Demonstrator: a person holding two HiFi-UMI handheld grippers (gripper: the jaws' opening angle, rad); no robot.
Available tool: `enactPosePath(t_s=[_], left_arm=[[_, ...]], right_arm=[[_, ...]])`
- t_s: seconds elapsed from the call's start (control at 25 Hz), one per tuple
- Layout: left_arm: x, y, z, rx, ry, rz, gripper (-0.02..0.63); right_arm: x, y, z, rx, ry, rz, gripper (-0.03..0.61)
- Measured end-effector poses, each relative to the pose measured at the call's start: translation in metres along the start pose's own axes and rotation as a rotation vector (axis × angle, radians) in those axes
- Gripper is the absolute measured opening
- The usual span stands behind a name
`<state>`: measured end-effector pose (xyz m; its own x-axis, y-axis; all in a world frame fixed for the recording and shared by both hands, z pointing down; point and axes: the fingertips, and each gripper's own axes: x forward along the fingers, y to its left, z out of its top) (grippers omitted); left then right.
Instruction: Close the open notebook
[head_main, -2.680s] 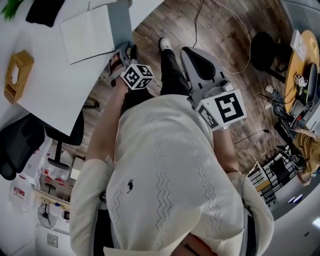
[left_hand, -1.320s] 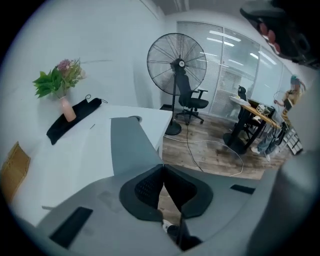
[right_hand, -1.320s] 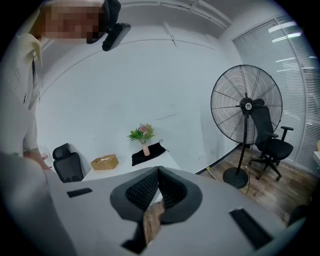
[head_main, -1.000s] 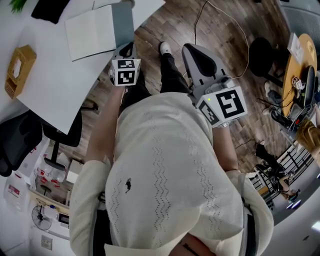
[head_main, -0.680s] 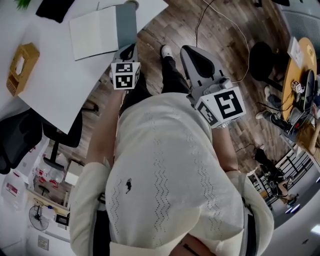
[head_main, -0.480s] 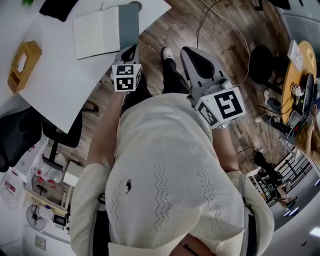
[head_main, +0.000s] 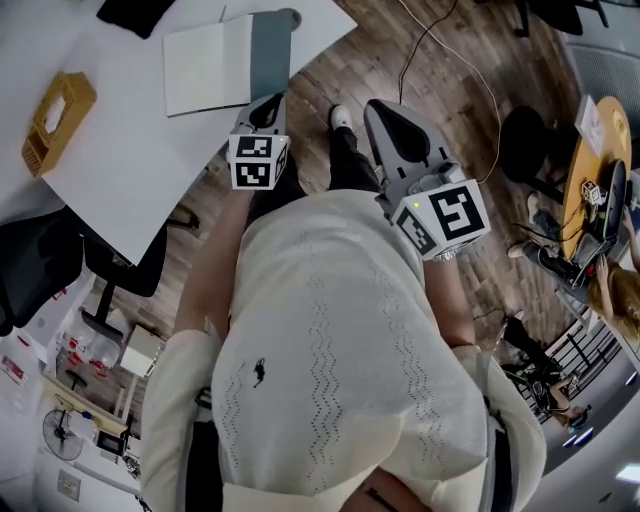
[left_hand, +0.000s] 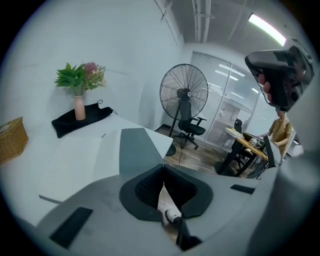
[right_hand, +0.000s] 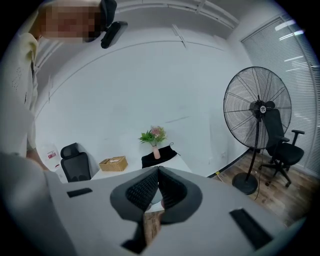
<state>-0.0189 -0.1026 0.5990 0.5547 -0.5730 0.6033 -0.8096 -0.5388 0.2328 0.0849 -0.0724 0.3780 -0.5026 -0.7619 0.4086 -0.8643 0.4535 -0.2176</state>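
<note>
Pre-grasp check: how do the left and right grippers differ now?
Place: the left gripper is at the table edge, just short of the open notebook; the right gripper hangs over the wood floor. Aim: left gripper faces the notebook's grey cover; right gripper faces the distant vase. Both are shut, empty.

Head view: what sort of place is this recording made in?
Probably an office or lab room: a white table with an office chair beside it, a pedestal fan, and a second desk crowded with gear.

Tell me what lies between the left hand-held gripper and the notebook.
Only a sliver of bare table separates the left hand-held gripper from the notebook, as the head view shows.
</note>
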Motion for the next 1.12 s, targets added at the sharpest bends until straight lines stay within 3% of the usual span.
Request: enactPosePath(t_s=[1.12], left_arm=[[-0.056, 0.032, 0.031, -0.008, -0.145, -0.019, 0.017]], right_arm=[[0.024, 0.061, -0.001, -0.01, -0.022, -0.01, 0.002]])
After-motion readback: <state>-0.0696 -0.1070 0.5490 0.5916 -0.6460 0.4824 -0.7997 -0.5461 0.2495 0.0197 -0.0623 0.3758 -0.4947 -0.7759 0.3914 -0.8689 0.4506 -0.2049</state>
